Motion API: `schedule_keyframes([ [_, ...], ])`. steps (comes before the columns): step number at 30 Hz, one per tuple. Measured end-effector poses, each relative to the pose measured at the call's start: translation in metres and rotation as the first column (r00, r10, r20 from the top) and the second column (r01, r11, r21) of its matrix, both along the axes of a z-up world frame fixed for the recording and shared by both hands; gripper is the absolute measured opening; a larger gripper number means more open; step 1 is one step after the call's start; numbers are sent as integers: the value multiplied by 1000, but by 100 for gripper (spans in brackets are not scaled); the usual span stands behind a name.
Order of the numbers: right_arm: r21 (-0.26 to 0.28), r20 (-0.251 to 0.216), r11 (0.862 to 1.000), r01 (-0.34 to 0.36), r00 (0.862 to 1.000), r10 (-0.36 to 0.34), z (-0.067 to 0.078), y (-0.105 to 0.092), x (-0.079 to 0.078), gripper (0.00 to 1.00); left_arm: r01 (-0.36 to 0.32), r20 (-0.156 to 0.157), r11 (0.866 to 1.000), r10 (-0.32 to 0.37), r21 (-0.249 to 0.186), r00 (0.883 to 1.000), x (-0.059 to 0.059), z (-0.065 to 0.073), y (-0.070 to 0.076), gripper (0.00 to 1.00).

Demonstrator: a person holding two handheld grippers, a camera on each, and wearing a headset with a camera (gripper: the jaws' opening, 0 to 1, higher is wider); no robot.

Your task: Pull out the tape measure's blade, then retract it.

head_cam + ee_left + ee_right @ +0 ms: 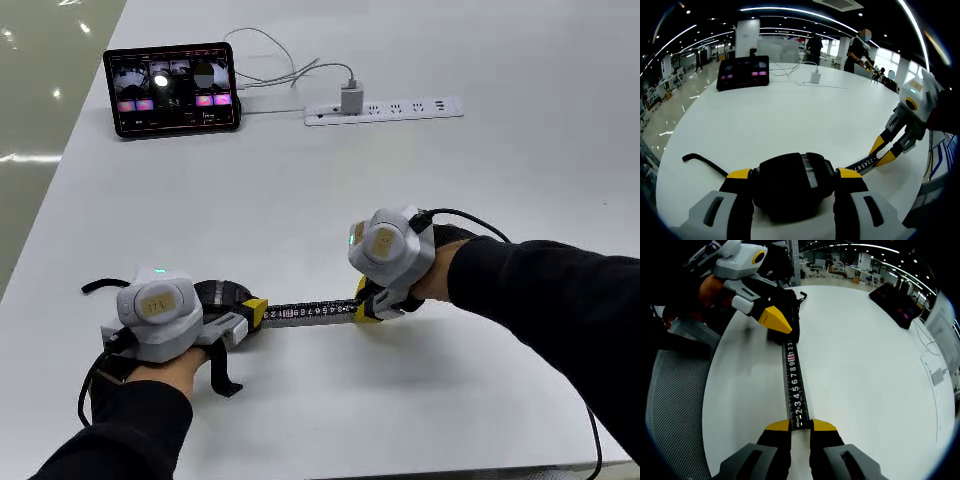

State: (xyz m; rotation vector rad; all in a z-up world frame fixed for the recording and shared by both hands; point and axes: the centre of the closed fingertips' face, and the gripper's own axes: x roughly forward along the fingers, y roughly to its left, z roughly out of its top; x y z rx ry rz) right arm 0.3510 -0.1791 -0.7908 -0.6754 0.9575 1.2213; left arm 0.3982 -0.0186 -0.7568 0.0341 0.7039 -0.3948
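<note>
A black tape measure case (222,296) (792,183) lies on the white table, and my left gripper (246,315) (794,173) is shut on it. Its dark numbered blade (310,313) (794,385) (864,164) runs out flat along the table to the right. My right gripper (366,308) (800,425) is shut on the blade's end. In the right gripper view the left gripper (775,320) holds the case (790,307) at the blade's far end. The right gripper (883,152) shows at the right of the left gripper view. A black wrist strap (222,372) (702,160) trails from the case.
A tablet (172,88) (742,71) stands at the table's far left. A white power strip (385,109) with a charger (351,98) and cables lies behind the middle. The table's left edge (60,170) drops to a shiny floor. People stand far behind the table.
</note>
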Motion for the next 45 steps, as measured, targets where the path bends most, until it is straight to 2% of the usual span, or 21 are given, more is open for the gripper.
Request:
schedule_keyframes([
  [6,3,-12,1000,11,1000,-11,0,1,0,9,2,1,1000,-2,-1,1000,0,0,0,60],
  [45,23,-8,1000,-11,1000,11,0,16,2,9,12,1,1000,-12,-12,1000,0,0,0,59],
])
